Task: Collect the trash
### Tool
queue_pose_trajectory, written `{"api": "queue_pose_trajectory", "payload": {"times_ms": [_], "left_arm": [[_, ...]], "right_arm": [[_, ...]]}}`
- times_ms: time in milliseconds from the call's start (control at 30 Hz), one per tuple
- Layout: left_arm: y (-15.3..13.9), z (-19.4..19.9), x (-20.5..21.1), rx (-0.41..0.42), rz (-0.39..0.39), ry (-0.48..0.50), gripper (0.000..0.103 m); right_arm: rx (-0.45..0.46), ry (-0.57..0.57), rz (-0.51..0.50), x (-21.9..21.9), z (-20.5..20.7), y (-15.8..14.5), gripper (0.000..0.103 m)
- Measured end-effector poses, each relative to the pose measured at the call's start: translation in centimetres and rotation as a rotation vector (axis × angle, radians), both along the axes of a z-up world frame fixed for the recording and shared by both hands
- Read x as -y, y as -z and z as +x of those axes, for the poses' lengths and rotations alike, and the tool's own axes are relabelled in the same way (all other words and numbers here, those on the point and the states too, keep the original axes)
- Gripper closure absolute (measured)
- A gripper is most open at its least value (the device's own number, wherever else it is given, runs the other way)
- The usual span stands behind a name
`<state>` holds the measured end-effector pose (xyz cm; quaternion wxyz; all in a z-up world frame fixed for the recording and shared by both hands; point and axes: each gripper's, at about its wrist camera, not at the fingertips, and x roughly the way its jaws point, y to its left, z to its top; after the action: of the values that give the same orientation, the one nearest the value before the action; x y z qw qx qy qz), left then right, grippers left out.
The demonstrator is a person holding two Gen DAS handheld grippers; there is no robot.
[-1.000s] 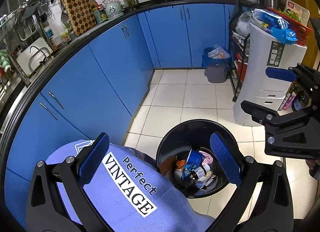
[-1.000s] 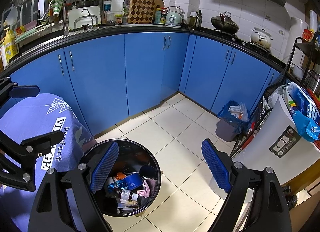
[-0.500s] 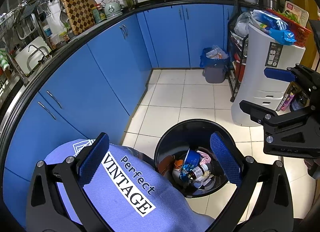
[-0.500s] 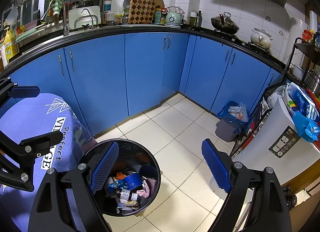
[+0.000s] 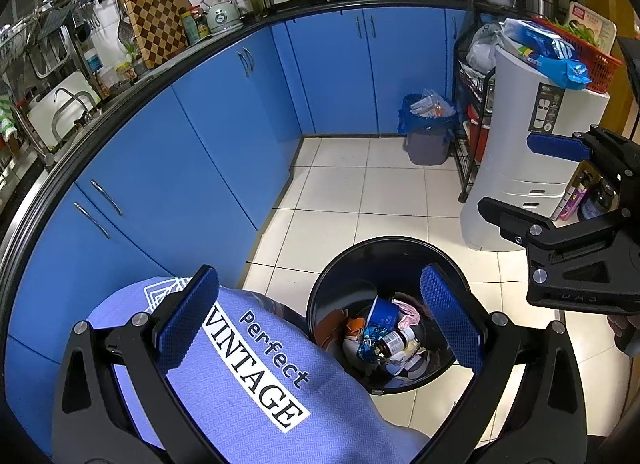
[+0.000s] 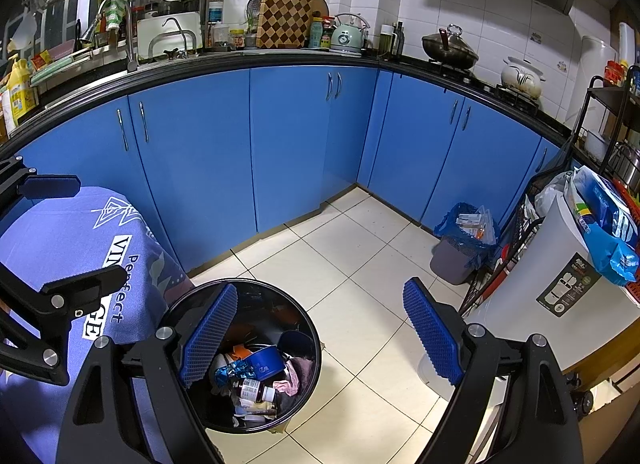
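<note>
Both grippers hang over a round black trash bin that stands on the pale tiled floor in front of the blue kitchen cabinets. The left gripper has its blue-padded jaws spread wide with nothing between the pads; through the gap show a lavender cloth printed "Perfect VINTAGE" and the bin's mouth. What the cloth covers is hidden, and its lower edge is cut off by the frame. The right gripper is likewise wide apart and holds nothing; its left pad overlaps the bin rim in the picture, though contact cannot be judged. Inside the bin lies the collected trash: a blue cup on its side, a crumpled blue foil wrapper, a small brown bottle with a white label, and something pink, with more scraps below too jumbled to name. A second, grey bin with a blue liner stands well apart in the corner, beside a wire rack and a white appliance topped by a blue bag; the label print is too small to read.
</note>
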<state>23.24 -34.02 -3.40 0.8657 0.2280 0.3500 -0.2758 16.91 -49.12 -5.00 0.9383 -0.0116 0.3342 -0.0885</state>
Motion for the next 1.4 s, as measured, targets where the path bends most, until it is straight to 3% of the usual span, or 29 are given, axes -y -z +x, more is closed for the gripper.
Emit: {"api": "queue_pose_trajectory", "payload": {"times_ms": [1400], "left_arm": [[0.25,-0.39,0.28,-0.001,-0.005,0.003,0.004]], "right_arm": [[0.005,-0.003,-0.007,-0.27,0.09,-0.34,0.020]]}}
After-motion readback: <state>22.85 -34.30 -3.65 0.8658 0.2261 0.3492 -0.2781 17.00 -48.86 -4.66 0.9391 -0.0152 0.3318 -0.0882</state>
